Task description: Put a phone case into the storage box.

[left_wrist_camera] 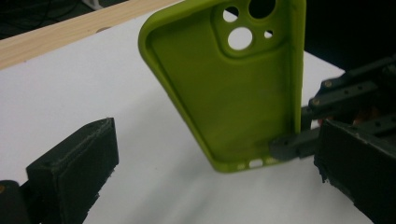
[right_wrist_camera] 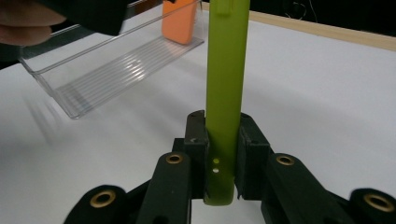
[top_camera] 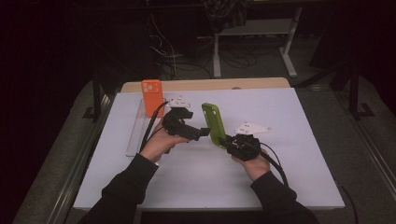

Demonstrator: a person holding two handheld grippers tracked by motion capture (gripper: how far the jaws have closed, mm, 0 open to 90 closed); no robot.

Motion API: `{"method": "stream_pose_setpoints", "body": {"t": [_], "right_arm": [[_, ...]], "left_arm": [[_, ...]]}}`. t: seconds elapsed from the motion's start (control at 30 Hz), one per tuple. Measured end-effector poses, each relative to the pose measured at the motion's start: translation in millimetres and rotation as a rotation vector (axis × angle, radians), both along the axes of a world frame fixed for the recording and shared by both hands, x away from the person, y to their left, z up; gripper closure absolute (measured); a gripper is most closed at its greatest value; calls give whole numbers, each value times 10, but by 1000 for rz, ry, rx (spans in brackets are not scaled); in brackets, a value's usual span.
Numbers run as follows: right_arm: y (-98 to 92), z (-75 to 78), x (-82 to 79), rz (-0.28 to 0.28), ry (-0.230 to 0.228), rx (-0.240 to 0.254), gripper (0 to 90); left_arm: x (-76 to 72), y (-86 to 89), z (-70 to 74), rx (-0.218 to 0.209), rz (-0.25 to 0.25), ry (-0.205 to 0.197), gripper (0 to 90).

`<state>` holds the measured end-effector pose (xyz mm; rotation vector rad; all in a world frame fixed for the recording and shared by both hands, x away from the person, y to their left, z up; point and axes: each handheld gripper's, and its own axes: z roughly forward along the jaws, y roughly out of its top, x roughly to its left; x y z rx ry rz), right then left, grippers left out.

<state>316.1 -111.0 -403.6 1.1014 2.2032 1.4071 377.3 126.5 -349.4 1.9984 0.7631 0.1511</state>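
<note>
Right gripper (top_camera: 229,141) clamped on the bottom end of a green phone case (top_camera: 214,123); jaws pressed against both of its faces, as seen edge-on in the right gripper view (right_wrist_camera: 225,93). Case stood upright, raised just above the tabletop (top_camera: 280,163), near the tabletop's middle. In the left gripper view the case's hollow inside (left_wrist_camera: 233,93) faced the camera, camera cut-outs at its top.

Left gripper (top_camera: 205,132) pointed at the case from the left, jaws apart, nothing pressed between them. The case's lower edge sat between the jaws in the left gripper view; whether the right-hand jaw touched it could not be told.

Orange phone case (top_camera: 152,97) stood upright at the far end of a clear plastic tray (top_camera: 134,135), near the tabletop's far left corner. The tray ran lengthwise along the left edge. A wooden strip (top_camera: 210,84) bordered the far edge.
</note>
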Motion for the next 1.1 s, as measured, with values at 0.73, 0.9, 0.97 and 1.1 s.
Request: {"method": "stream_pose_setpoints", "body": {"t": [0.73, 0.9, 0.97, 1.1], "right_arm": [[319, -45, -122, 93, -3, -7, 755], [338, -64, -121, 97, -2, -22, 754], [340, -66, -122, 96, 3, -25, 754], [352, -81, -126, 97, 7, -39, 754]], "left_arm": [[0, 10, -57, -54, -1, -1, 0], [-18, 5, -63, -46, 21, -23, 47], [-23, 7, -65, -48, 22, -22, 54], [-39, -5, -67, -35, 20, -26, 63]]}}
